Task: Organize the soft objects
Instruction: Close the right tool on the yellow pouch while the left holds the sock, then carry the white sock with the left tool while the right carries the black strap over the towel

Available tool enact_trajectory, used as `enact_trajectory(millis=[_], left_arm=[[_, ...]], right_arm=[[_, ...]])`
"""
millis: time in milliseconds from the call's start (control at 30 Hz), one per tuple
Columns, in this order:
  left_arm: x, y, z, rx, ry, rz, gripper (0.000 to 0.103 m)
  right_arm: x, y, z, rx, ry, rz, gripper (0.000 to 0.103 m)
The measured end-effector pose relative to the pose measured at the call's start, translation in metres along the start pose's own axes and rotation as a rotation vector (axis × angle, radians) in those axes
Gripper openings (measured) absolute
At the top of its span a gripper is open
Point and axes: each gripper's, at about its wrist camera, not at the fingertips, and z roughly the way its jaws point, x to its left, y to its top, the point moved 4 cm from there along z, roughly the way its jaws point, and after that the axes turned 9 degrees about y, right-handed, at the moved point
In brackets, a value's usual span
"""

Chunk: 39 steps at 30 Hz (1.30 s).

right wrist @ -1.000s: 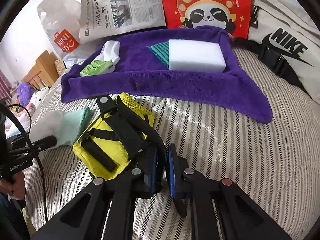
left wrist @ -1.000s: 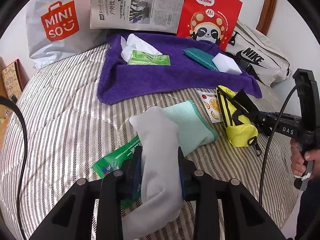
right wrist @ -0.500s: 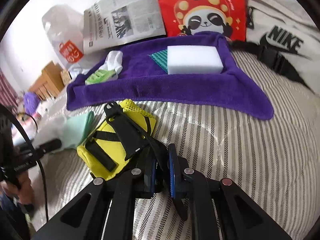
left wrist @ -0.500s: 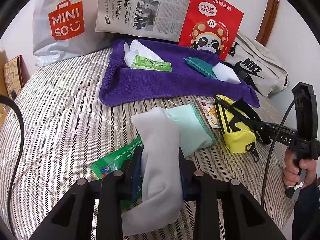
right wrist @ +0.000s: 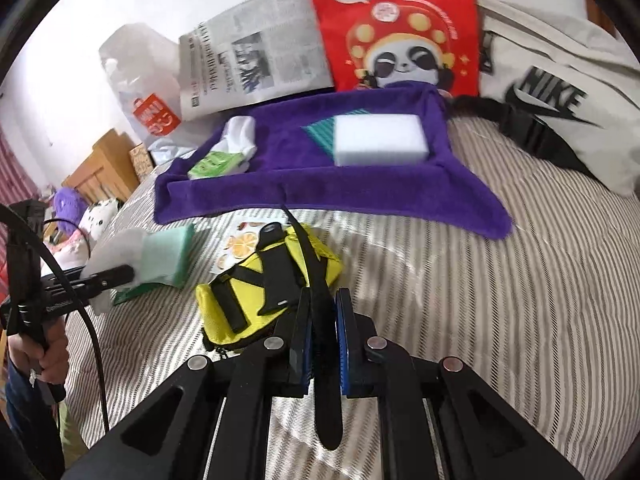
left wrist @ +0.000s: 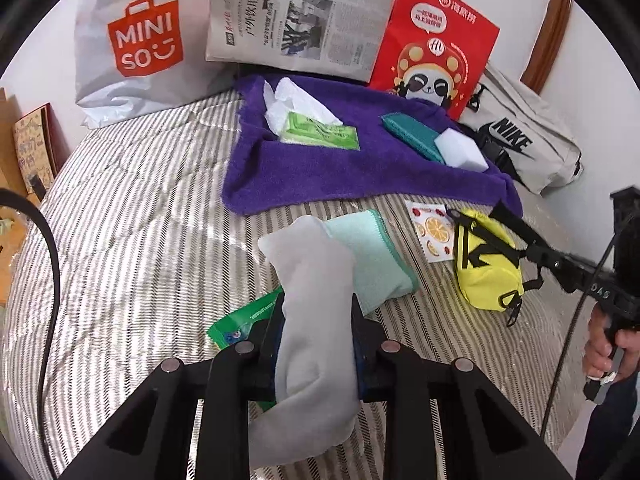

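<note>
A grey sock [left wrist: 312,280] stands between the jaws of my left gripper [left wrist: 316,320], which are closing and press on it. Under it lie a mint cloth [left wrist: 372,256] and a green packet [left wrist: 244,316]. My right gripper [right wrist: 322,320] is shut on the black strap [right wrist: 316,272] of a yellow pouch [right wrist: 240,304], which rests on the striped bedspread [right wrist: 480,300]. Behind lies a purple towel [right wrist: 360,188] with a white sponge [right wrist: 380,140], a teal cloth [right wrist: 320,136], a green tissue pack [right wrist: 212,164] and a white sock [right wrist: 240,136].
A fruit sticker sheet [left wrist: 434,232] lies beside the pouch. Along the wall stand a Miniso bag [left wrist: 136,48], a newspaper [left wrist: 300,24], a red panda bag [left wrist: 436,44] and a Nike bag [left wrist: 520,144]. A person's hand [left wrist: 604,352] holds the right gripper's handle.
My right gripper has pulled up and back a little with the strap, and the yellow pouch has shifted with it. The left gripper keeps the grey sock and has barely moved.
</note>
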Motion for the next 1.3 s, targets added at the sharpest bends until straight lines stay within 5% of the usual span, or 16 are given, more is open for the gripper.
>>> enact_trajectory(millis=[133, 433, 567, 700, 1300], left_arm=[[0.002, 0.000, -0.002, 0.012, 0.004, -0.001, 0.025], [0.002, -0.006, 0.006, 0.056, 0.037, 0.015, 0.025], [0.003, -0.005, 0.009, 0.060, 0.023, -0.004, 0.025], [0.005, -0.001, 0.011, 0.049, 0.002, -0.027, 0.024], [0.020, 0.026, -0.028, -0.046, -0.041, -0.057, 0.022]], right_arm=[[-0.016, -0.004, -0.004, -0.006, 0.055, 0.078, 0.011], [-0.041, -0.010, 0.009, 0.023, 0.027, 0.154, 0.015], [-0.043, -0.002, 0.017, 0.026, 0.020, 0.147, 0.015], [-0.032, 0.005, 0.022, 0.045, -0.004, 0.067, 0.003], [-0.032, 0.036, -0.028, -0.045, -0.053, 0.058, 0.003]])
